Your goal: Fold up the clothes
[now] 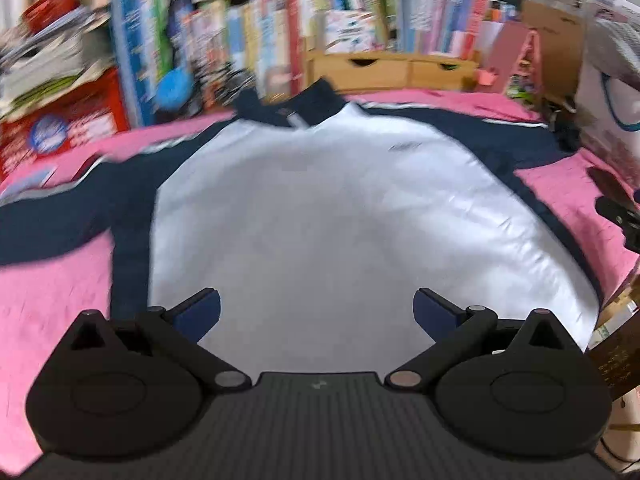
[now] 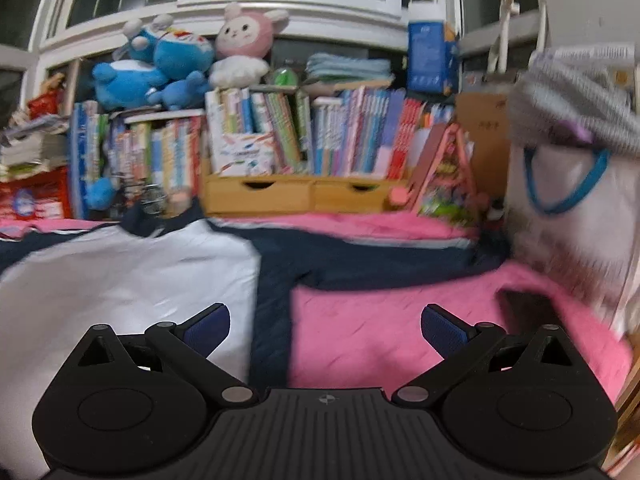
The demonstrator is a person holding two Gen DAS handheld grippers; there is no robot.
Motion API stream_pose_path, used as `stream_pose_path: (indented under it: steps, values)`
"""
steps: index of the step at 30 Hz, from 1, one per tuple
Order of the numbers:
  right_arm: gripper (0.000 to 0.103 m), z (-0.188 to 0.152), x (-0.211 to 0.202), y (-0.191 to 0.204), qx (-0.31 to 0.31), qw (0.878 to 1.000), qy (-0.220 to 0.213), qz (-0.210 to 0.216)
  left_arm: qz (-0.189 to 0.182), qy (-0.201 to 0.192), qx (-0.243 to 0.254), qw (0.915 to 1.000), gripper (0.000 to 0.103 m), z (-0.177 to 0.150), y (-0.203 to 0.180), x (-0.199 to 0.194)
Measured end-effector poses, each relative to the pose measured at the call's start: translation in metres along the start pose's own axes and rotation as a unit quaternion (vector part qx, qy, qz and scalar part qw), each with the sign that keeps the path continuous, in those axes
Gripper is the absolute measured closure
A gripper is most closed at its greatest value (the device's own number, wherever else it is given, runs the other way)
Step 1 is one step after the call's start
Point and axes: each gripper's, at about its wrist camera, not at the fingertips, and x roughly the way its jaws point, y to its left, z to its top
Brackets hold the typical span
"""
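A white jacket with navy sleeves and collar (image 1: 340,208) lies spread flat on a pink sheet (image 1: 52,300), collar toward the far side. My left gripper (image 1: 316,312) is open and empty, hovering above the jacket's lower white body. In the right wrist view the jacket (image 2: 120,280) lies at the left, its navy right sleeve (image 2: 360,256) stretching out to the right. My right gripper (image 2: 326,330) is open and empty, above the navy side seam and the pink sheet (image 2: 400,320) below the sleeve. Part of the right gripper (image 1: 618,208) shows at the left view's right edge.
Rows of books (image 2: 340,136) and a wooden drawer box (image 2: 300,196) line the far edge, with plush toys (image 2: 168,68) on top. A white bag with blue handles (image 2: 568,208) stands at the right. Red boxes (image 1: 64,128) stand at the left.
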Motion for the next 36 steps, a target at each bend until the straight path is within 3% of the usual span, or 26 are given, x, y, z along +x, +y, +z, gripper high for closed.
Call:
stream_pose_path:
  steps: [6,15,19,22,25,30,32,33,34,35,36]
  values:
    - [0.0,0.032,0.053,-0.057,-0.019,0.997,-0.015,-0.069,0.017,-0.014,-0.001,0.9998,0.0,0.032,-0.001,0.032]
    - [0.0,0.059,0.18,-0.134,0.015,0.99,0.039,-0.135,0.084,0.054,-0.043,0.994,0.0,0.027,0.036,0.096]
    - [0.0,0.059,0.241,-0.139,0.003,0.984,0.077,-0.161,0.063,0.025,-0.058,0.996,0.0,0.017,0.048,0.099]
    - [0.0,0.057,0.286,-0.128,-0.011,0.973,0.1,-0.207,0.062,-0.002,-0.055,0.9965,0.0,0.011,0.047,0.097]
    - [0.0,0.054,0.315,-0.121,-0.051,0.961,0.114,-0.245,0.065,-0.004,-0.059,0.9961,0.0,0.015,0.045,0.099]
    - [0.0,0.051,0.344,-0.105,-0.102,0.96,0.126,-0.227,0.067,-0.007,-0.062,0.9958,0.0,0.016,0.044,0.101]
    - [0.005,0.052,0.352,-0.104,-0.088,0.961,0.135,-0.224,0.067,-0.007,-0.062,0.9958,0.0,0.017,0.044,0.101]
    - [0.017,0.053,0.358,-0.108,-0.075,0.96,0.144,-0.227,0.067,-0.008,-0.062,0.9958,0.0,0.017,0.044,0.101]
    - [0.037,0.054,0.365,-0.113,-0.059,0.959,0.154,-0.233,0.067,-0.008,-0.062,0.9958,0.0,0.016,0.045,0.101]
    - [0.05,0.056,0.37,-0.12,-0.039,0.956,0.163,-0.242,0.067,-0.008,-0.062,0.9958,0.0,0.016,0.045,0.101]
    - [0.074,0.057,0.373,-0.129,-0.011,0.953,0.17,-0.25,0.067,-0.008,-0.062,0.9958,0.0,0.016,0.045,0.101]
